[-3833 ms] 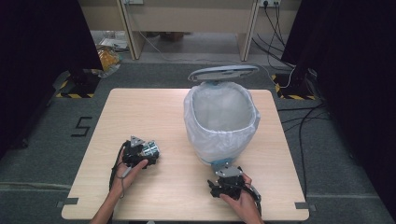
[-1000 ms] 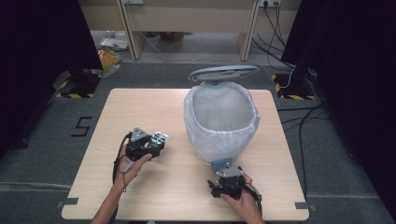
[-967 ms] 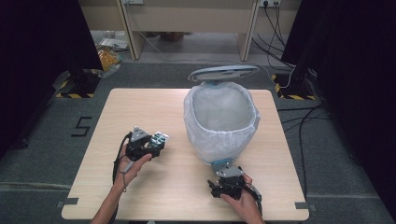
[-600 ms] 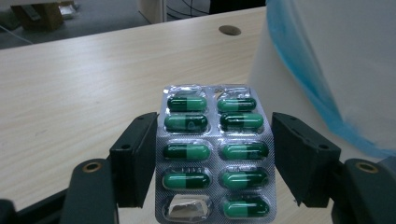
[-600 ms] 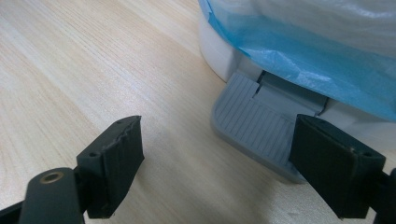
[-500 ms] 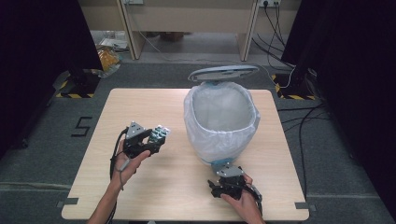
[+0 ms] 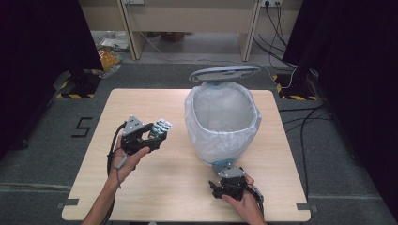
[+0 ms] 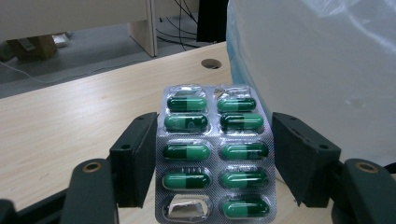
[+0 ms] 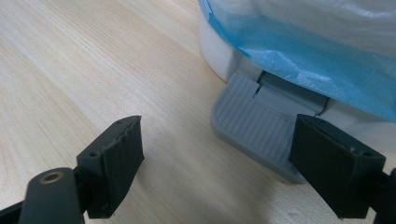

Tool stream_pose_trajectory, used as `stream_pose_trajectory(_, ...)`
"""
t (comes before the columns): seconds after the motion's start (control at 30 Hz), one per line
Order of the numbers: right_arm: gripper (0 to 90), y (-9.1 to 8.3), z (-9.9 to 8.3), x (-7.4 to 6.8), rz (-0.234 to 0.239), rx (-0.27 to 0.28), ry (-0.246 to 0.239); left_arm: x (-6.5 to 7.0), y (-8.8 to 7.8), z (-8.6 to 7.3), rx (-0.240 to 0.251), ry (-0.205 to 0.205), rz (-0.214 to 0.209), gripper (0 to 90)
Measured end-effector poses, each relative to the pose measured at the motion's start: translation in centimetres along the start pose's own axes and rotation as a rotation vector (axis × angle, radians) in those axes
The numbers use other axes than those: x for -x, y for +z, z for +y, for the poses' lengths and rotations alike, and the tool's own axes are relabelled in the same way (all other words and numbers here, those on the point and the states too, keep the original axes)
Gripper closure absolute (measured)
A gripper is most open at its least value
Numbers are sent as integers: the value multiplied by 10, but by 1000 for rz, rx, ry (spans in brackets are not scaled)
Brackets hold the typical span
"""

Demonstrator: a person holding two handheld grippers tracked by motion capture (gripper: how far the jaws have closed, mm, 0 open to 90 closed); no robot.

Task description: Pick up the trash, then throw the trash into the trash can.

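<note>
Blister pack (image 8: 215,151): bottom edge cut off by the frame in the left gripper view.
Bin (image 9: 299,37): upper part out of frame in the right gripper view.
Pedal (image 7: 224,166): partly hidden by the right tongs (image 7: 228,183).

Overhead view; 2 close claw views.

table (image 7: 155,183): light wood; pedal bin (image 7: 223,124) with white liner standing right of centre, lid up
</note>
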State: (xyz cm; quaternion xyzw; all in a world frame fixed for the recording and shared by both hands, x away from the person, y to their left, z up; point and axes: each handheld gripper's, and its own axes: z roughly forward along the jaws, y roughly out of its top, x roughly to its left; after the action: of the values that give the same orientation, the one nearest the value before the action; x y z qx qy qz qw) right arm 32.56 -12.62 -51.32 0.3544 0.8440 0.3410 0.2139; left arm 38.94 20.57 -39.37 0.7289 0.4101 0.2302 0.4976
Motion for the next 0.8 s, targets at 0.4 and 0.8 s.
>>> stream_pose_trajectory(0.4, 176, 0, 0, 0, 1, 0, 2, 3, -7, 19, 36, 7, -22, 339)
stream_pose_trajectory(0.8, 176, 0, 0, 0, 0, 0, -1, 16, -10, 41, 76, 23, -59, 339)
